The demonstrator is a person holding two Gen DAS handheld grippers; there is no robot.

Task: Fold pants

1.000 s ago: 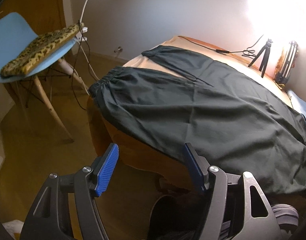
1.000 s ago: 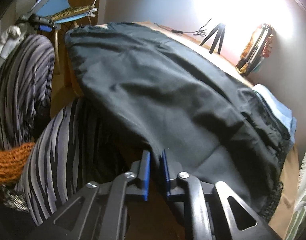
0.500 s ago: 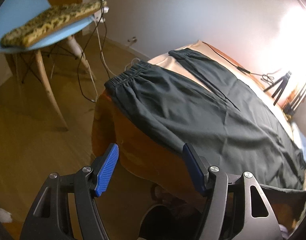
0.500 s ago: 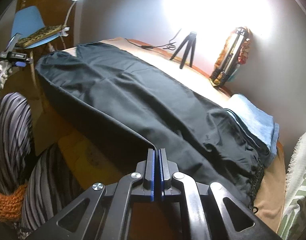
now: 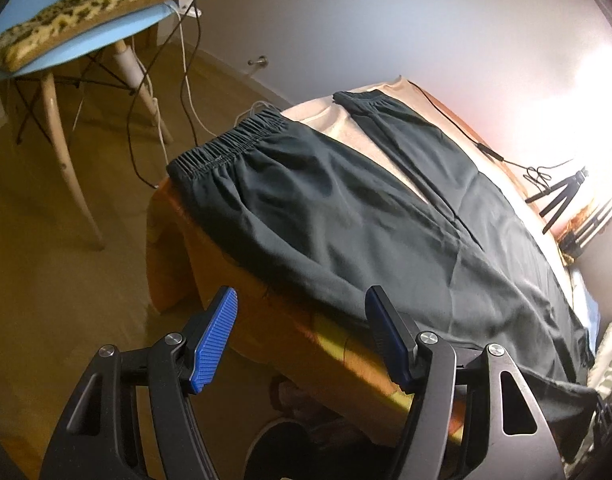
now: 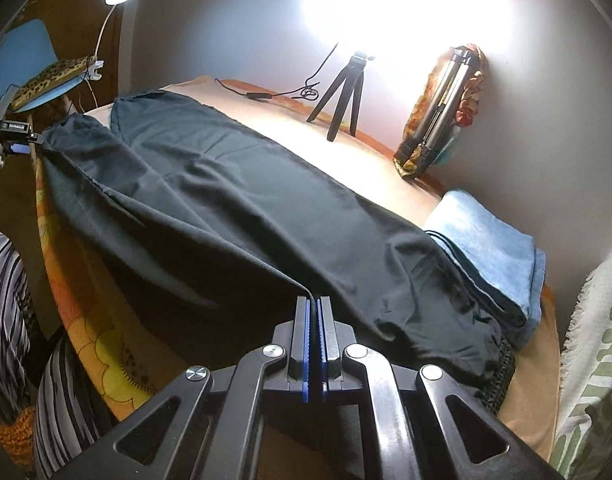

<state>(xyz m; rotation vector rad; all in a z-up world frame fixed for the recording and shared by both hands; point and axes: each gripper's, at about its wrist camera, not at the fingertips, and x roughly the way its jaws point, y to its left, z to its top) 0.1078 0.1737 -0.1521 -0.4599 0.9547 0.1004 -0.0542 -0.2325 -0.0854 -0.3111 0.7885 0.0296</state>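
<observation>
Right claw (image 6: 314,304): pressed together on the near edge of the pants (image 6: 242,208).
Left claw (image 5: 302,320): apart, empty; the pants' edge lay just ahead of it.
Pants: spread flat on the table (image 6: 94,344).
Risk: thin cloth could slip from the pinch and bunch up.

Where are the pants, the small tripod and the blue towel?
pants (image 6: 266,216): right wrist view, middle of the dark fabric.
tripod (image 6: 344,92): right wrist view, on its legs.
towel (image 6: 486,236): right wrist view, top of the folded stack.
</observation>
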